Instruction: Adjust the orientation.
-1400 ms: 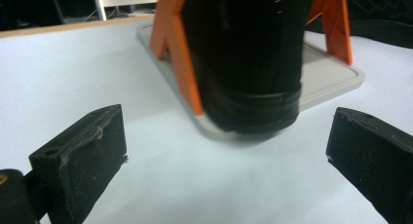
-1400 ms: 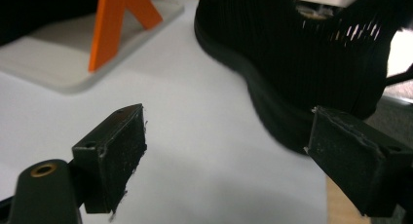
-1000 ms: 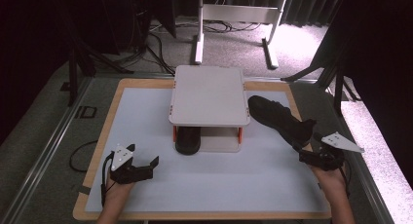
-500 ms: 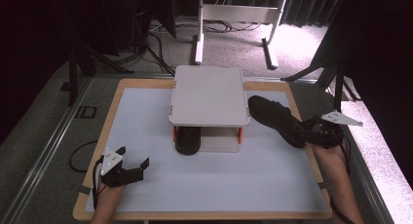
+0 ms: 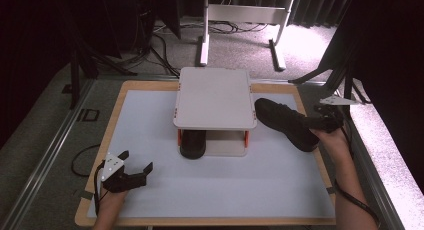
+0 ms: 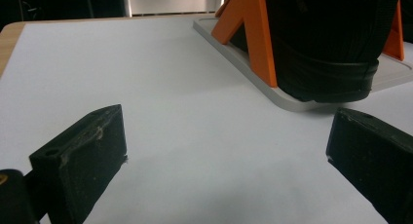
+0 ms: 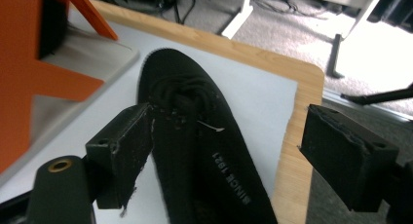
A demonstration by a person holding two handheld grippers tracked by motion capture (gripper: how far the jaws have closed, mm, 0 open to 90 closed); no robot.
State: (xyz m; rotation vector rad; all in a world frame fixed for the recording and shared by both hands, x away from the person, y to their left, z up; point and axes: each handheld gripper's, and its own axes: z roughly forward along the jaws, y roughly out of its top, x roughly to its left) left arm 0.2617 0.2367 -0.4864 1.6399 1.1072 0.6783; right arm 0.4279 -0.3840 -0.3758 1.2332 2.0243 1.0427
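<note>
- I have the table (image 5: 150,115), a white mat framed in wood, carrying everything; the grey two-tier rack (image 5: 214,97) on orange legs stands at the middle of its far half.
- One black shoe (image 5: 193,142) already sits on the rack's lower shelf, its toe poking out toward my edge. I can see it past the left jaws too (image 6: 331,63).
- The second black shoe (image 5: 285,122) lies on the mat near the right edge, just beside the rack, toe toward the far side and heel toward me. It is the thing I am after.
- As I judge it, the step in hand is taking hold of this shoe so it can join its pair. To do it well I would bring the jaws down over the collar or heel, where the wall is stiff, square them across the shoe's width, and close firmly before lifting.
- My right gripper (image 7: 224,151) is at the shoe's heel end by the right edge. Its jaws are spread wide and have just been closing a little; the shoe lies between them, the left pad (image 7: 129,151) against its laces, nothing pinched yet.
- My left gripper (image 5: 131,171) rests near the front-left corner, jaws spread apart, empty.
</note>
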